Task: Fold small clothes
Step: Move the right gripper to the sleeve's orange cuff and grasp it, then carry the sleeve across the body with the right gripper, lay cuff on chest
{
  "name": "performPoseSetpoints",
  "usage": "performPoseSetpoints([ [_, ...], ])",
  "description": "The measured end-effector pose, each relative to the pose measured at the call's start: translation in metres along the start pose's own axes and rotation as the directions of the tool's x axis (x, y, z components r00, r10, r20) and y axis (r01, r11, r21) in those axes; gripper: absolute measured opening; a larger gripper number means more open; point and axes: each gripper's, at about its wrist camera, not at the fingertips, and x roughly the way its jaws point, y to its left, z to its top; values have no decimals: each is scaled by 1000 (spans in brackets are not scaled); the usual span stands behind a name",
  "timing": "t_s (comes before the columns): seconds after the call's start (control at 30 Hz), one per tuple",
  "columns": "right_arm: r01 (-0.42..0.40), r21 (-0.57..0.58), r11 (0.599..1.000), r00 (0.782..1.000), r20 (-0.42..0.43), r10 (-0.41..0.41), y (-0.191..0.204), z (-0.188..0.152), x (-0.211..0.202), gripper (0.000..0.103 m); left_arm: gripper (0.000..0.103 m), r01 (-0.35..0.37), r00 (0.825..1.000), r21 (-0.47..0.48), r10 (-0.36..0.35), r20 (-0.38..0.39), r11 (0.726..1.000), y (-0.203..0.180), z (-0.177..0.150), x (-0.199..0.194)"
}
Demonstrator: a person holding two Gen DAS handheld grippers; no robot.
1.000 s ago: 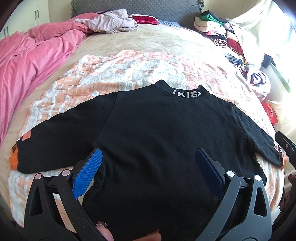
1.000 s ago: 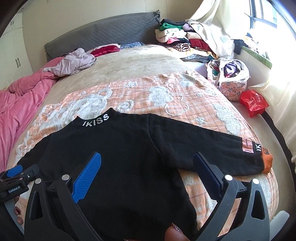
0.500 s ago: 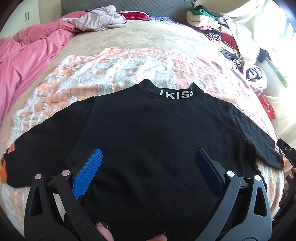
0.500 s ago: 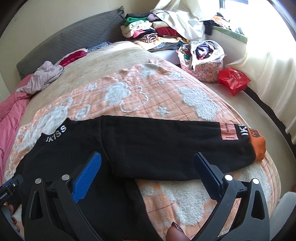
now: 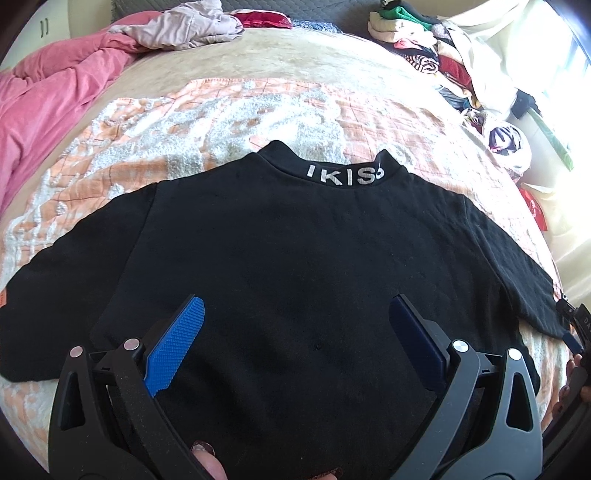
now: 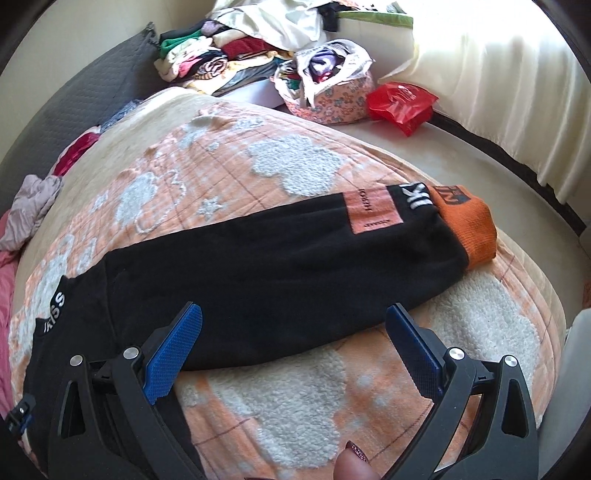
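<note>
A small black sweatshirt (image 5: pixel 295 258) with white lettering on its collar (image 5: pixel 345 173) lies flat on the orange and white blanket (image 5: pixel 229 110), sleeves spread out. My left gripper (image 5: pixel 295 314) is open and empty above the body of the sweatshirt. My right gripper (image 6: pixel 293 321) is open and empty above the right sleeve (image 6: pixel 258 266), near its lower edge. That sleeve ends in an orange cuff (image 6: pixel 469 225) at the blanket's right side. The right gripper also shows at the right edge of the left wrist view (image 5: pixel 574 328).
A pink duvet (image 5: pixel 48 96) lies at the left of the bed. Loose clothes (image 5: pixel 184 22) lie at the headboard. A pile of folded clothes (image 6: pixel 221 62), a floral bag (image 6: pixel 325 92) and a red plastic bag (image 6: pixel 400 101) stand to the right of the bed.
The left gripper has moved lower and closer over the sweatshirt's body. The right gripper has swung right, from over the body to over the right sleeve. Both stayed open.
</note>
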Motion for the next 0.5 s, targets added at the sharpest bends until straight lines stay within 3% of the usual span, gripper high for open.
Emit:
performPoseSetpoints([
  [0.2, 29, 140, 990, 999, -29, -25, -39, 8, 20, 99, 94, -1, 1000, 15, 1, -16, 1000, -2, -5, 10],
  [0.3, -10, 229, 973, 998, -50, 22, -56, 14, 35, 99, 94, 1, 1000, 7, -1, -22, 1000, -1, -7, 13],
  [0.5, -29, 307, 951, 1000, 3, 29, -71, 36, 50, 99, 94, -1, 1000, 9, 1, -11, 1000, 0, -4, 12],
])
